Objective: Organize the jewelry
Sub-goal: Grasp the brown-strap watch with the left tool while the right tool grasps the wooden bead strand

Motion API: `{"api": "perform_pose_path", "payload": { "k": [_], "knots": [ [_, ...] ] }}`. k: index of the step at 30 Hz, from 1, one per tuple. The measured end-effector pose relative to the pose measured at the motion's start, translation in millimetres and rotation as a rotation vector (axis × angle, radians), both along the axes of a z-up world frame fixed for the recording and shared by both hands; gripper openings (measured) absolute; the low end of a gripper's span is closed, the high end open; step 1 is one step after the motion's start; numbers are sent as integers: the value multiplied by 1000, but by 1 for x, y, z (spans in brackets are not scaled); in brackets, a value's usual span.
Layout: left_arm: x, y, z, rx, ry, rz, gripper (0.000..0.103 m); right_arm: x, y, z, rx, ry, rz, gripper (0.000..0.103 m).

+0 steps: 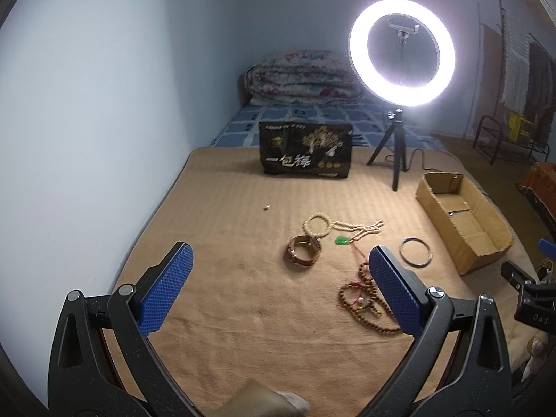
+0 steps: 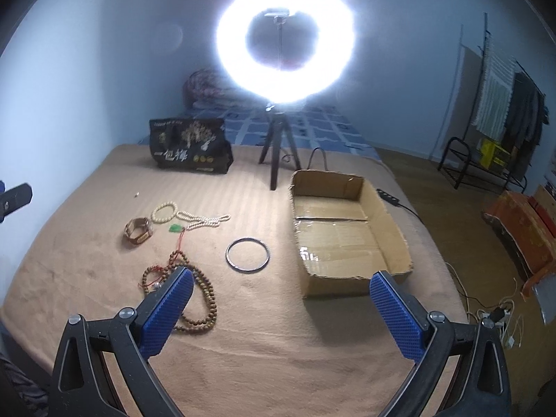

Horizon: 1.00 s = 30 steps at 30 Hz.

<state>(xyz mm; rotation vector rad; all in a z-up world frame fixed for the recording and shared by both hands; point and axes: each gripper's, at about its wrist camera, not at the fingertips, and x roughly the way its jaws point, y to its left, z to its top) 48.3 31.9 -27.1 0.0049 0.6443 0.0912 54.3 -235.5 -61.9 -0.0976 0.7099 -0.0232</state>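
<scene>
Jewelry lies on a tan blanket: a brown bangle, a cream bead bracelet, a cream bead necklace with a green pendant, brown wooden prayer beads and a metal ring bangle. An open cardboard box stands to the right. My left gripper is open and empty above the blanket. My right gripper is open and empty, near the prayer beads and box.
A lit ring light on a tripod stands behind the jewelry. A black printed bag stands at the back. A folded quilt lies far back. A small loose bead lies on the blanket.
</scene>
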Motion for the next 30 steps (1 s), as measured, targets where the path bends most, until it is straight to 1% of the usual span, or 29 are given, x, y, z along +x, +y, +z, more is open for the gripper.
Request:
{"api": "perform_pose_path", "payload": {
  "k": [4,7,9,11,15,16,18,19,22,24,25,26,29,30],
  "knots": [
    [15,13,-6,-32,45,5,103,12,10,-11,-4,51,66,98],
    [27,18,-10,-29,68,8,103,21,18,-22,-10,93,119,93],
    [35,18,-13,-26,84,3,99,27,19,-29,-12,118,146,90],
    [46,19,-18,-29,119,-1,90,36,20,-36,-2,152,163,87],
    [73,24,-36,-87,216,-18,78,57,22,-51,35,223,199,77],
    [81,24,-42,-98,243,-18,70,61,24,-55,45,241,211,77],
    [96,24,-53,-124,293,-23,63,68,27,-61,55,268,231,74],
    [102,24,-58,-133,313,-26,61,72,30,-65,60,286,247,73],
    [119,23,-73,-143,363,-28,52,81,34,-77,78,336,264,64],
    [131,21,-84,-155,399,-39,48,87,35,-86,94,374,271,59],
    [137,21,-90,-163,418,-40,43,91,36,-90,100,391,273,56],
    [143,21,-96,-173,435,-39,40,94,37,-94,104,403,277,55],
    [155,22,-114,-198,485,-30,38,100,42,-104,116,434,291,54],
    [160,23,-120,-209,504,-28,35,102,45,-108,120,446,297,52]
  ]
}}
